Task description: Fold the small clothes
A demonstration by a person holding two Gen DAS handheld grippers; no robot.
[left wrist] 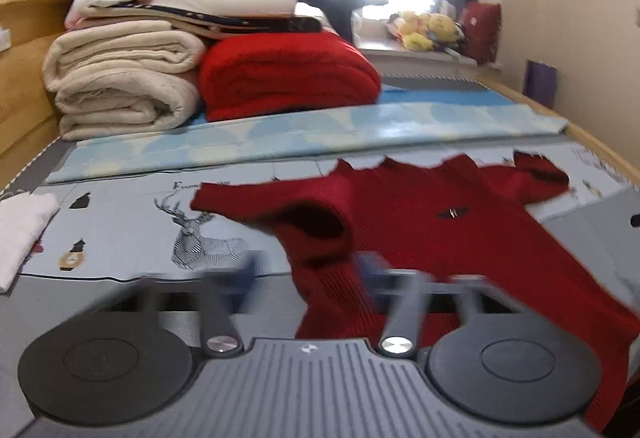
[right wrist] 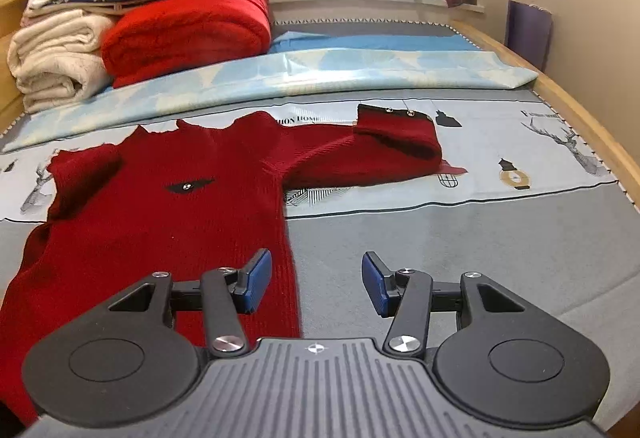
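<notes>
A small dark red knit sweater (right wrist: pixel 168 214) lies face up on the bed, neck toward the window, with a small black emblem on the chest. Its one sleeve (right wrist: pixel 380 146) stretches out to the right. In the left wrist view the sweater (left wrist: pixel 432 238) lies ahead and right, with its other sleeve (left wrist: pixel 272 206) bunched up and reaching left. My left gripper (left wrist: pixel 310 270) is open and motion-blurred, its jaws on either side of the sweater's left edge. My right gripper (right wrist: pixel 316 284) is open over the sweater's right hem edge, holding nothing.
Folded cream and red blankets (right wrist: pixel 120 34) with a plush shark on top are stacked at the far left. A light blue folded sheet (right wrist: pixel 320 74) crosses the bed behind the sweater. A white garment (left wrist: pixel 20 234) lies at the left. The wooden bed rail (right wrist: pixel 600 130) runs along the right.
</notes>
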